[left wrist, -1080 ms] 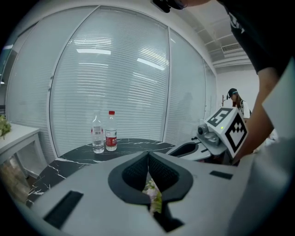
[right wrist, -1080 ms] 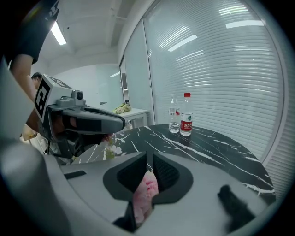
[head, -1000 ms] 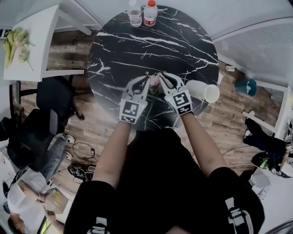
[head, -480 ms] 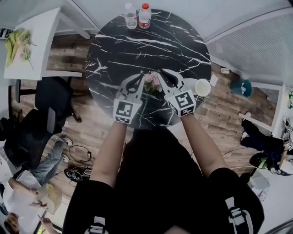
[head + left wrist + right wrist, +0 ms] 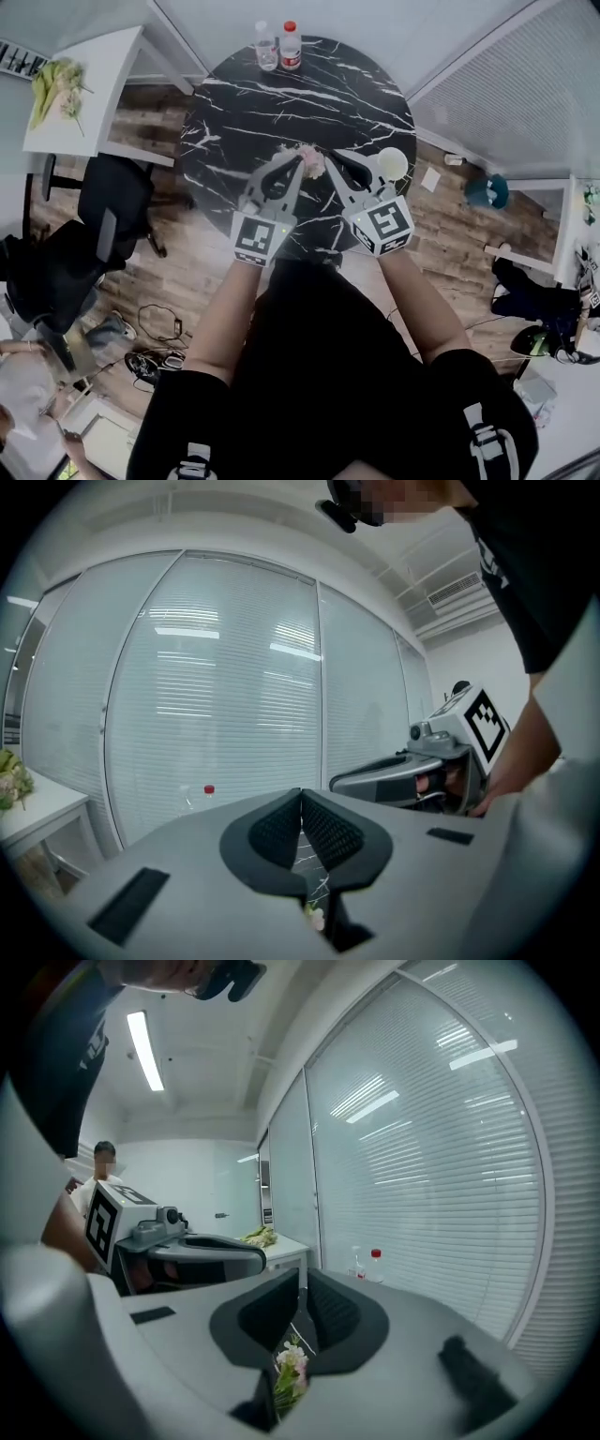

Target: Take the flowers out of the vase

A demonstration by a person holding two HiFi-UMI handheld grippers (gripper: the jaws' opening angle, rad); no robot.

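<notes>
Black veined marble table (image 5: 281,103); flowers (image 5: 312,161) (frilly, pink)

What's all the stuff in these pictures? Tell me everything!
table: 1, black marble, round, middle
bottles: 2, clear, one red-capped, table's far edge
pink flowers: 1 bunch, held over table's near side
vase: 1, white, on table, right of pink flowers
side table: 1, white, upper left
green bunch: 1, yellow-green, on side table
chairs: 2, black, left of table
teal thing: 1, floor, right
arms: 2, bare, bottom middle
left gripper: 1, grey, jaws closed on pink flowers
right gripper: 1, grey, jaws closed on pink flowers
</notes>
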